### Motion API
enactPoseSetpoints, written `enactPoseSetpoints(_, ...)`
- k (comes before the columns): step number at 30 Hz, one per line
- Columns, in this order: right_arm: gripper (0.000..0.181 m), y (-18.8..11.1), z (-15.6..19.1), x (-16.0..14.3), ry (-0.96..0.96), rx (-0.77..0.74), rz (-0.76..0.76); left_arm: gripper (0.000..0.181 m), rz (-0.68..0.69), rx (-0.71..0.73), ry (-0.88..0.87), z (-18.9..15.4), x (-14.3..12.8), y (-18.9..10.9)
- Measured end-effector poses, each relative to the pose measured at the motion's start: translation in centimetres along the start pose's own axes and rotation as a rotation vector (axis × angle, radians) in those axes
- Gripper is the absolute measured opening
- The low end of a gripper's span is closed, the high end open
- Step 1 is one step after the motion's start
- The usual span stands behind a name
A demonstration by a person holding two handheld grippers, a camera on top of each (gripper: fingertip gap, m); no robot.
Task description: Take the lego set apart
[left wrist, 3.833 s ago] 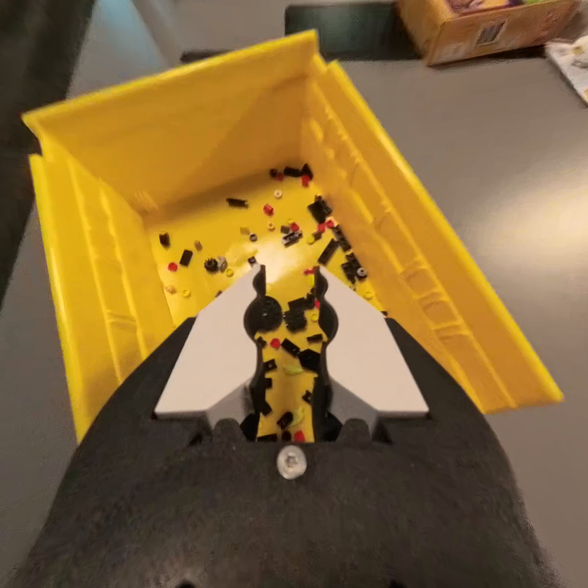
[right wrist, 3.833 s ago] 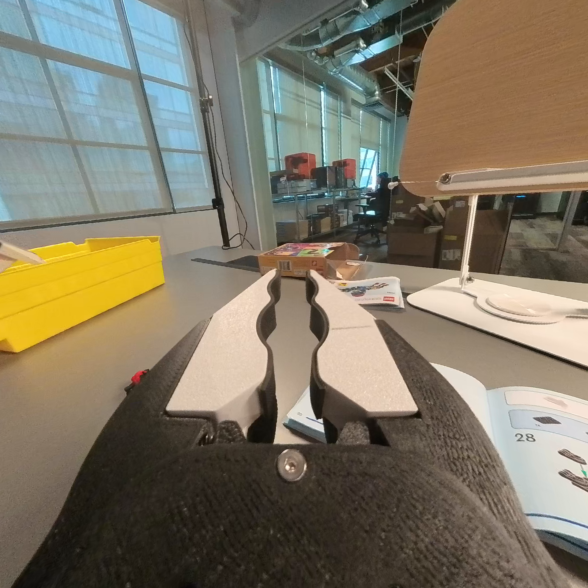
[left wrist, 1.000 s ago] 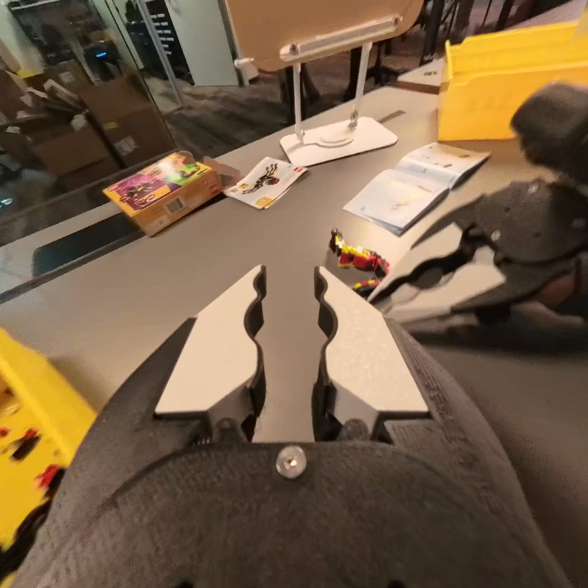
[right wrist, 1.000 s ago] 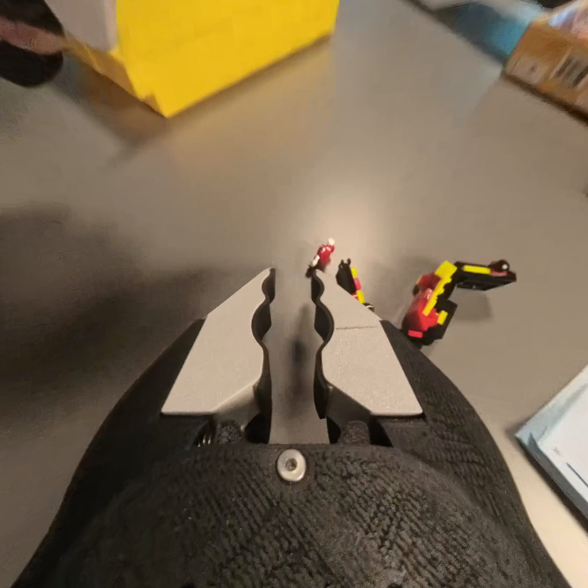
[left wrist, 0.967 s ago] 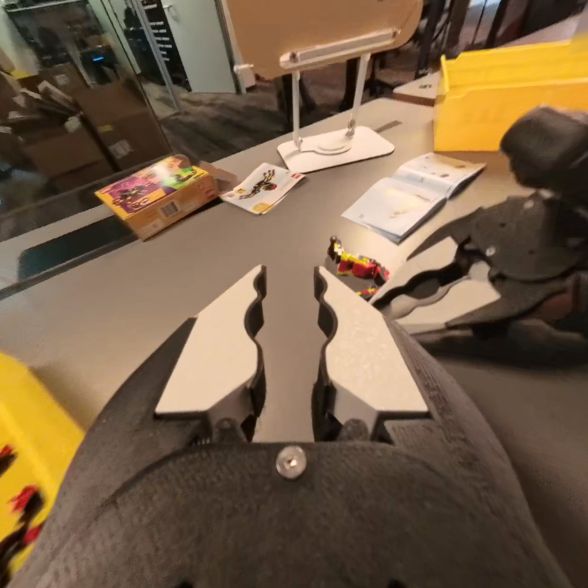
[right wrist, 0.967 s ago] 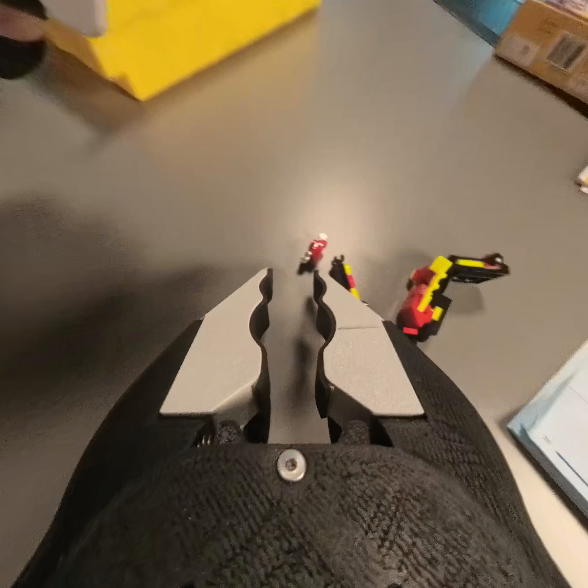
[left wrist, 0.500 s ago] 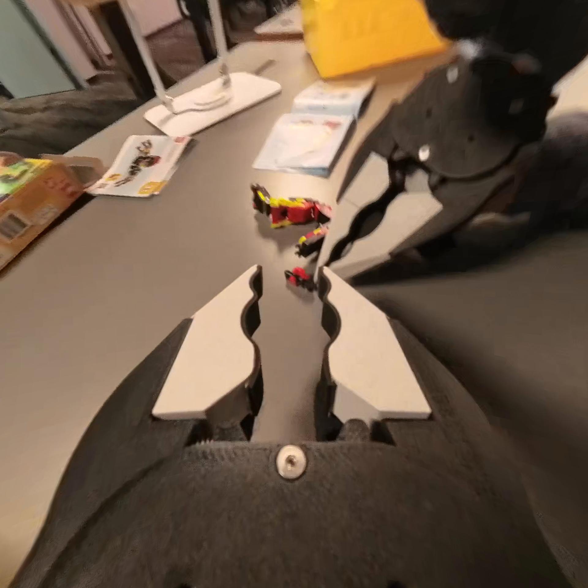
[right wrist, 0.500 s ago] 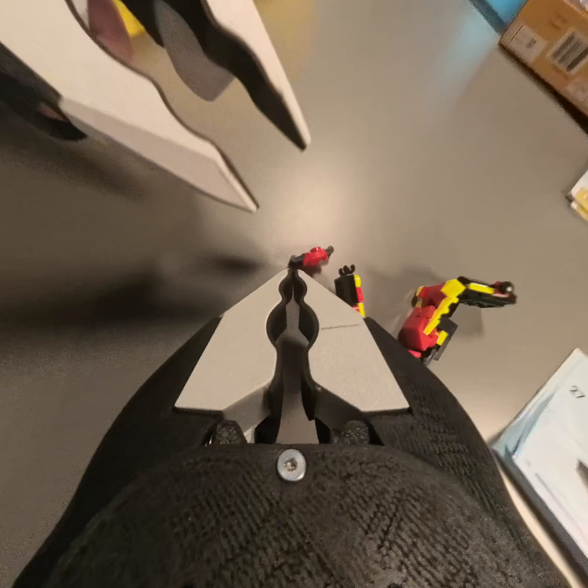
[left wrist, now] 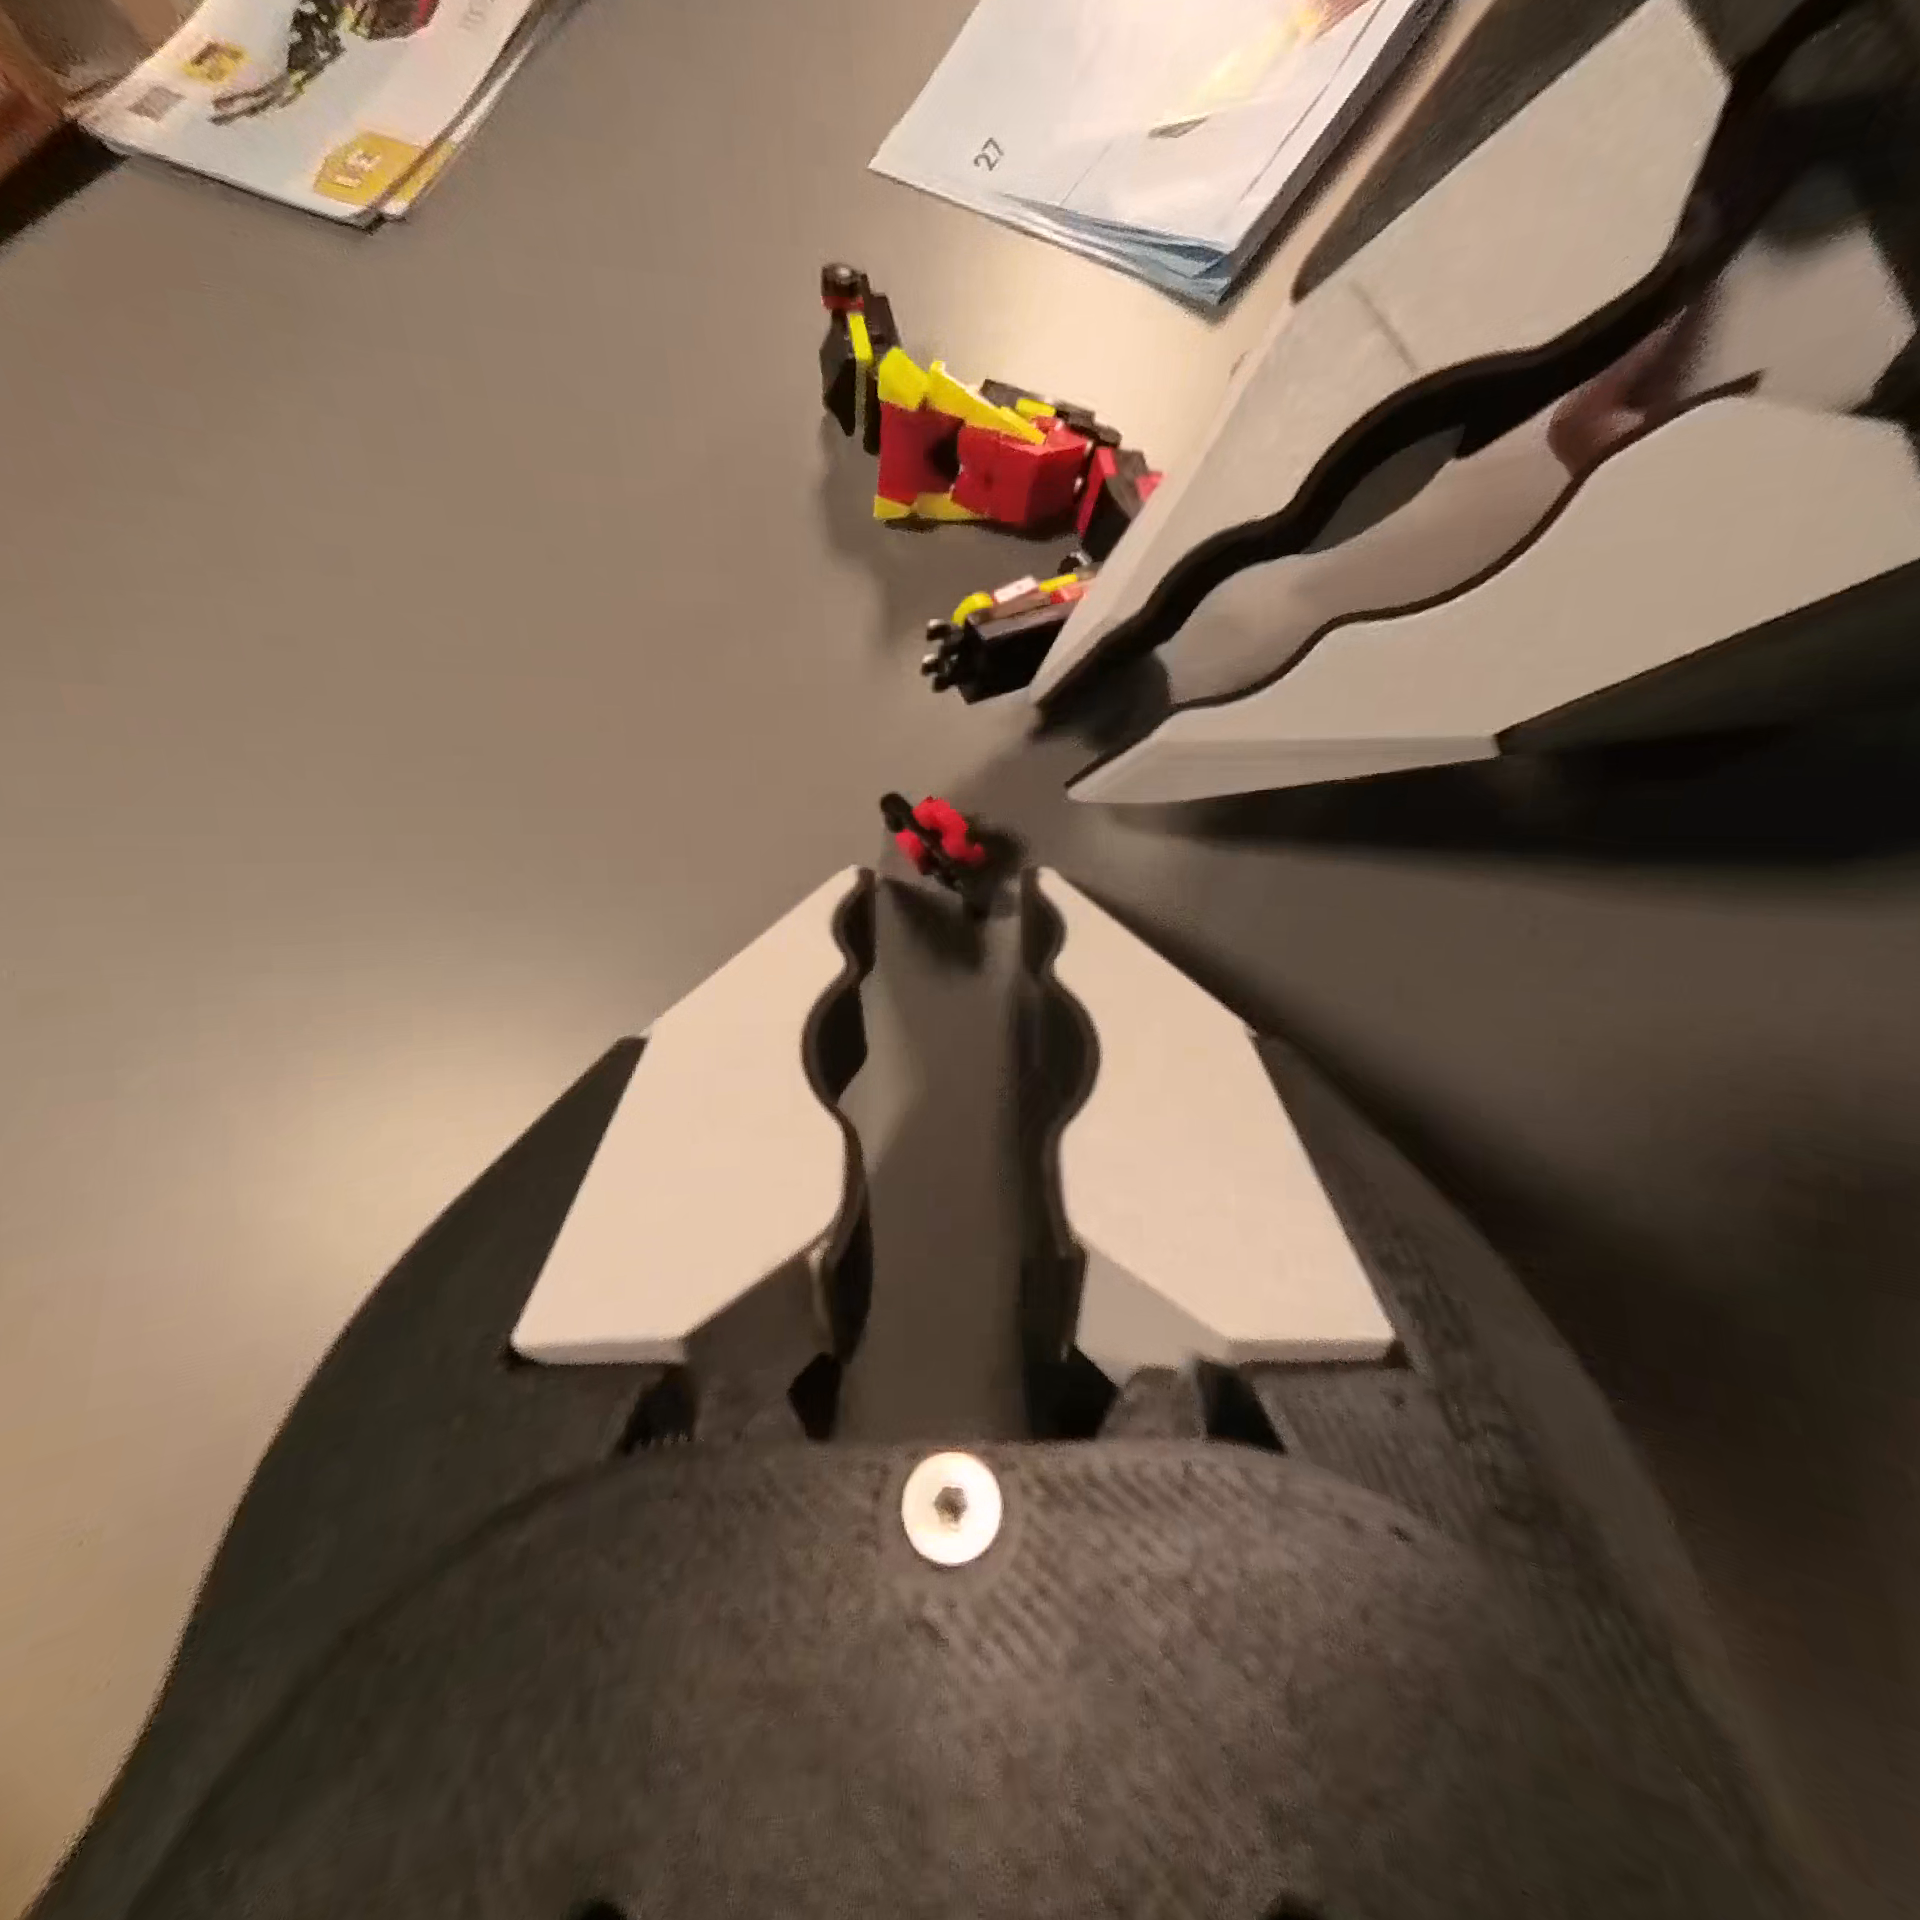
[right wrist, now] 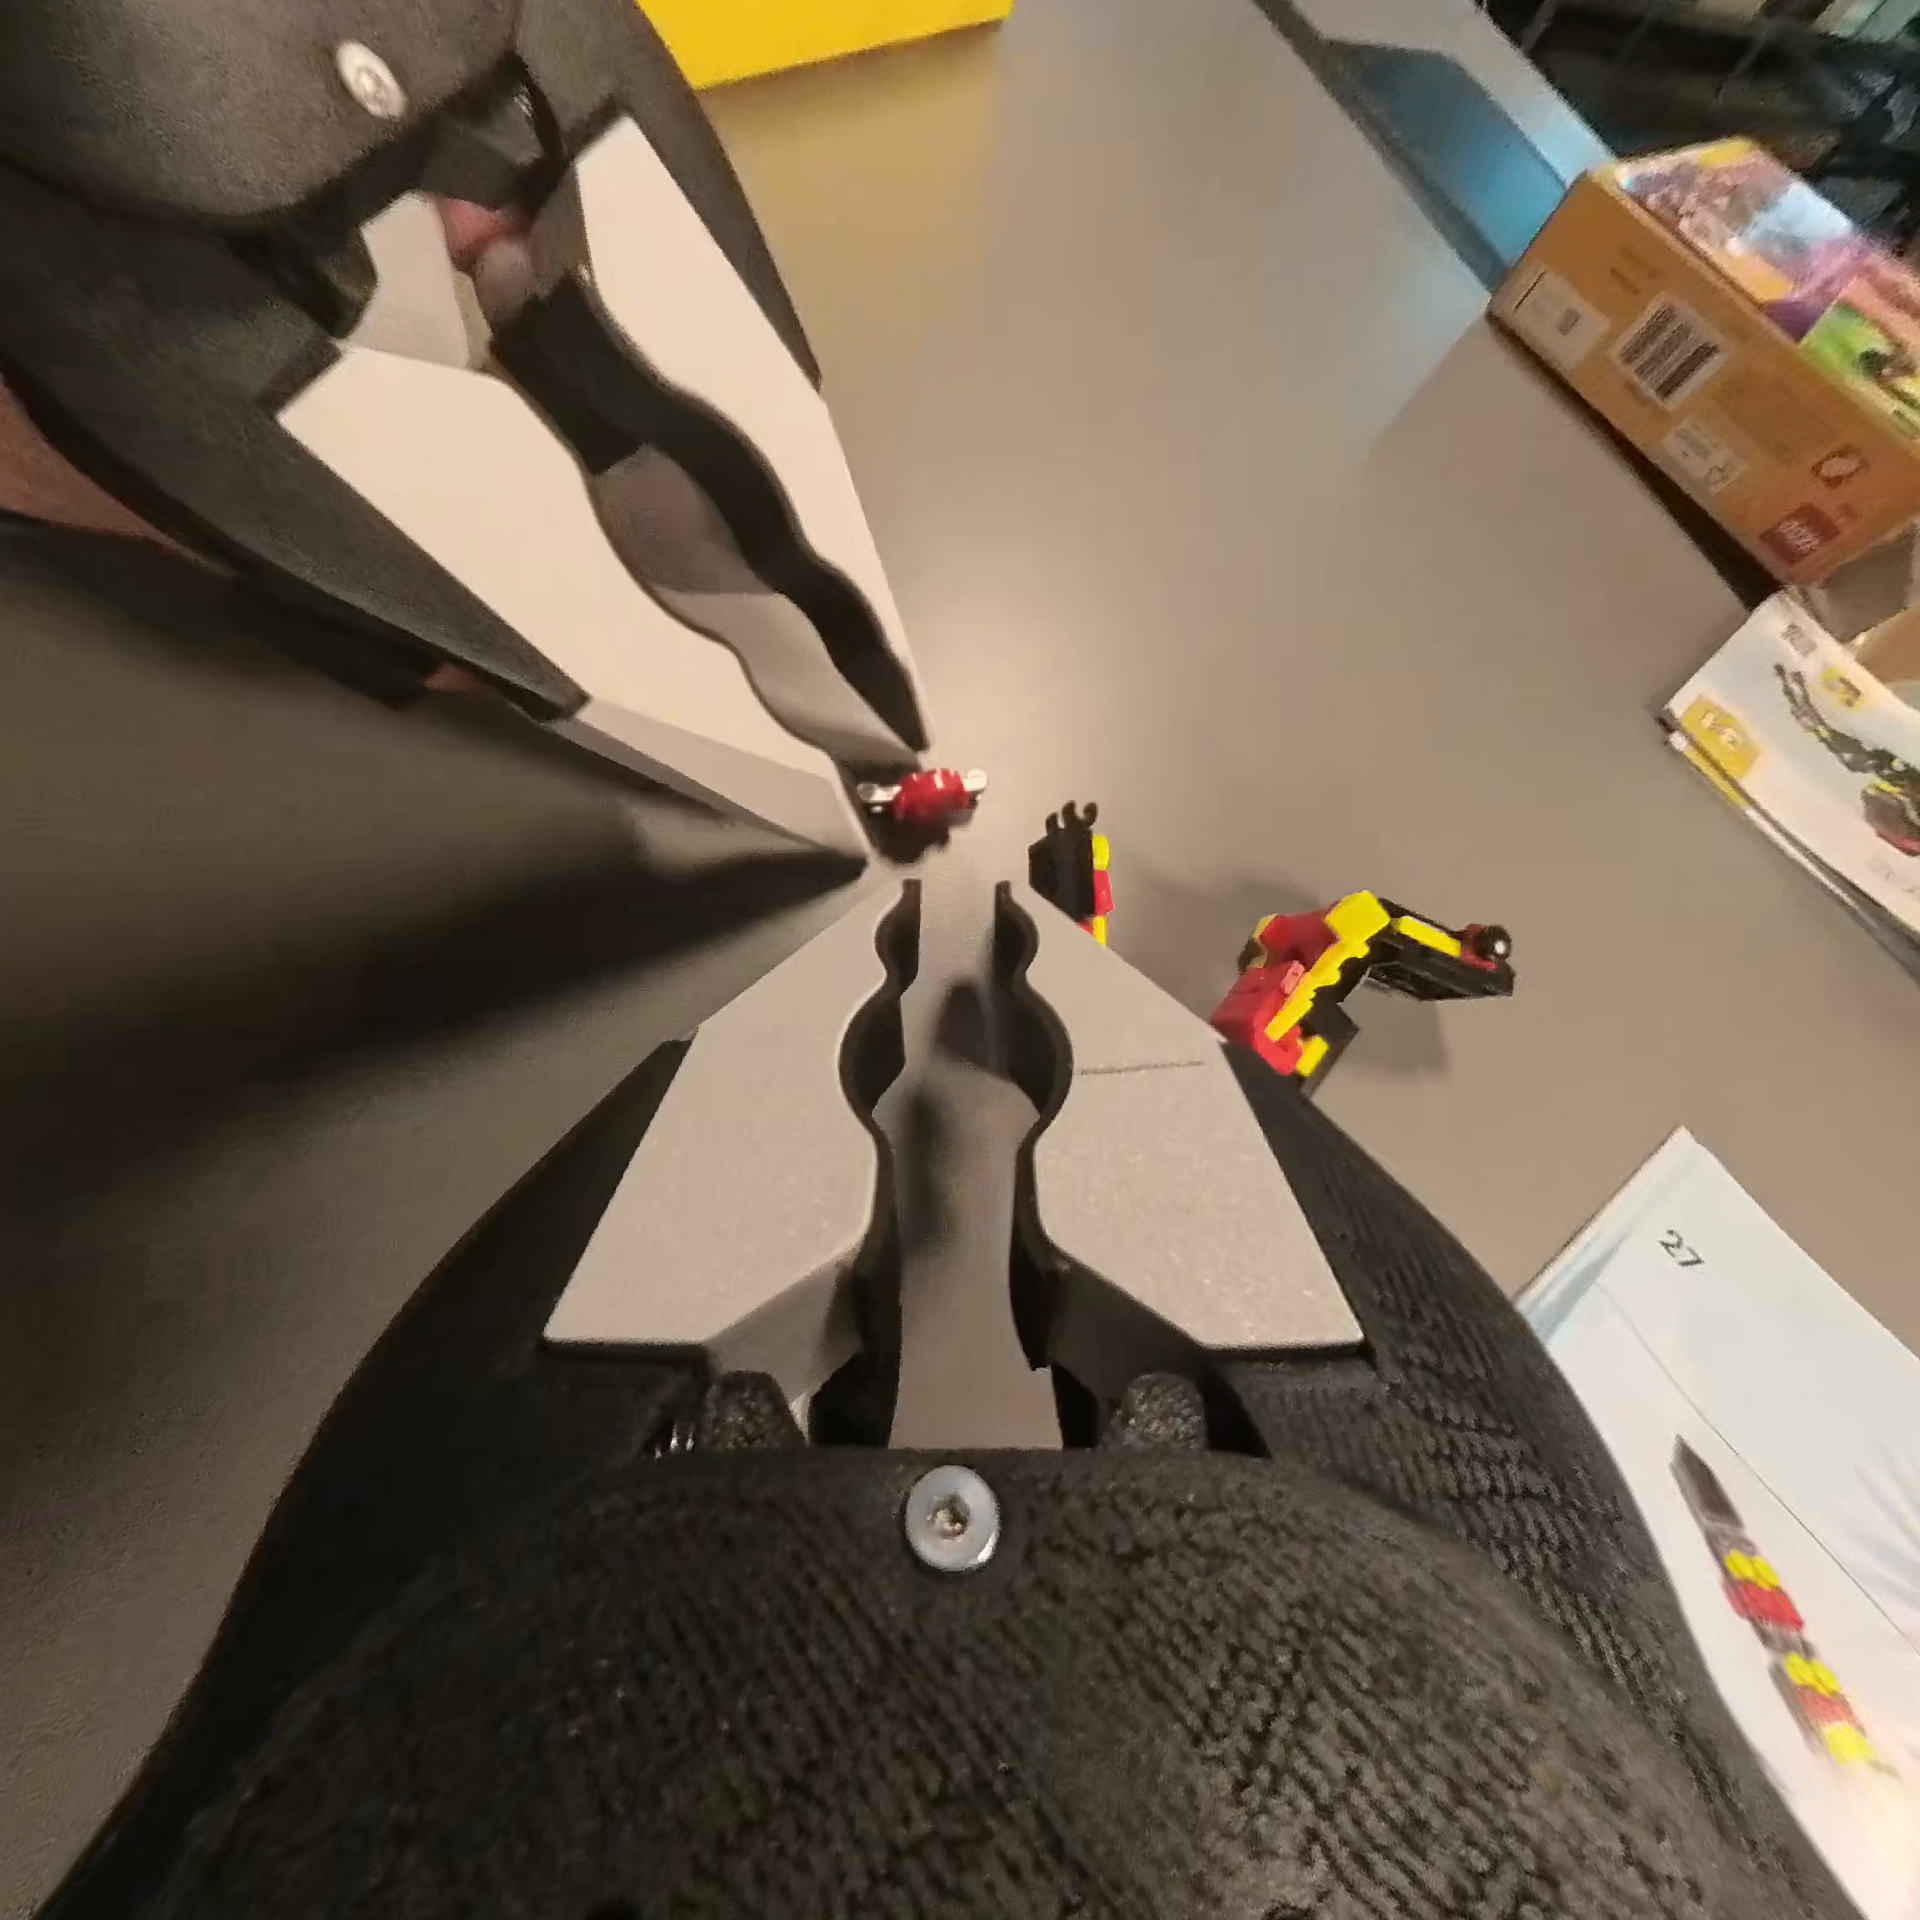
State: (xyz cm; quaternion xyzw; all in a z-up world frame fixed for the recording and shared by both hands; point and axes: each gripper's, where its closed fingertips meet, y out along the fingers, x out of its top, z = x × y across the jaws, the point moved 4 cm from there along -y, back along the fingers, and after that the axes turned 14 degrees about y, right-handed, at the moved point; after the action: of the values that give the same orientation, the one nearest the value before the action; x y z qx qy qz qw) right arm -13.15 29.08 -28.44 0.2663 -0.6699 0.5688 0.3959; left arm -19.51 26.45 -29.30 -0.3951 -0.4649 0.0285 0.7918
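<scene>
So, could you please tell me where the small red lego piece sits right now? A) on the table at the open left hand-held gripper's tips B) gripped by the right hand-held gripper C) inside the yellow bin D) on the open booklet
A: the small red lego piece lies on the table just ahead of the open left hand-held gripper, with nothing clamped on it.

Bare table (left wrist: 416, 727) lies left of the small red piece (left wrist: 935, 836); the right gripper (left wrist: 1060, 748) crowds its other side.

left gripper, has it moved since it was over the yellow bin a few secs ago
Yes. The left gripper has left the bin and now sits low over the grey table, its tips at the small red piece, near the open booklet.
</scene>
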Motion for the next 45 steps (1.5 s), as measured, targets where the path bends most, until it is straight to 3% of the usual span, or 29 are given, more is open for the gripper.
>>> enactPoseSetpoints(3, 0.016, -0.3, 0.4, 0.2, -0.09, 0.013, -0.046, 0.004, 0.029, 0.03, 0.08, -0.1, -0.1, 0.0)
enactPoseSetpoints(8, 0.024, 0.2, 2.0, 0.0, -0.427, -0.056, -0.098, 0.004, 0.048, 0.046, 0.208, -0.2, -0.1, -0.1)
enactPoseSetpoints(12, 0.024, 0.5, 2.3, 0.2, -0.636, -0.177, -0.105, 0.004, 0.064, 0.102, 0.42, -0.4, -0.3, -0.4)
enactPoseSetpoints(18, 0.003, 1.0, 2.4, -0.2, -0.772, -0.243, -0.086, 0.004, 0.05, 0.133, 0.558, -1.1, 0.1, -0.5)
enactPoseSetpoints(21, 0.0, 1.0, 2.6, -0.3, -0.781, -0.237, -0.07, 0.004, 0.023, 0.106, 0.509, -1.0, 0.0, -0.6)
enactPoseSetpoints(26, 0.0, 0.6, 2.5, -0.2, -0.898, -0.35, -0.141, 0.003, -0.111, 0.059, 0.307, -0.4, 0.6, -0.9)
enactPoseSetpoints(29, 0.0, 0.3, 2.8, -0.8, -0.973, -0.345, -0.147, 0.003, -0.132, 0.179, 0.225, 1.9, 0.6, -1.9)
enactPoseSetpoints(32, 0.0, -0.3, 2.5, -0.4, -0.975, -0.392, -0.196, 0.003, -0.25, 0.117, 0.079, 2.6, 0.8, -2.9)
enactPoseSetpoints(37, 0.0, -1.3, 2.2, 0.8, -0.974, -0.481, -0.305, 0.003, -0.245, 0.151, 0.116, 2.2, 1.2, -2.9)
enactPoseSetpoints(41, 0.0, -2.3, 2.2, 1.6, -0.976, -0.519, -0.393, 0.004, -0.155, 0.062, 0.045, 1.9, 0.1, -1.7)
enactPoseSetpoints(45, 0.0, -2.5, 2.4, 1.8, -0.994, -0.523, -0.427, 0.034, -0.168, -0.034, -0.05, 1.7, 0.0, -1.7)
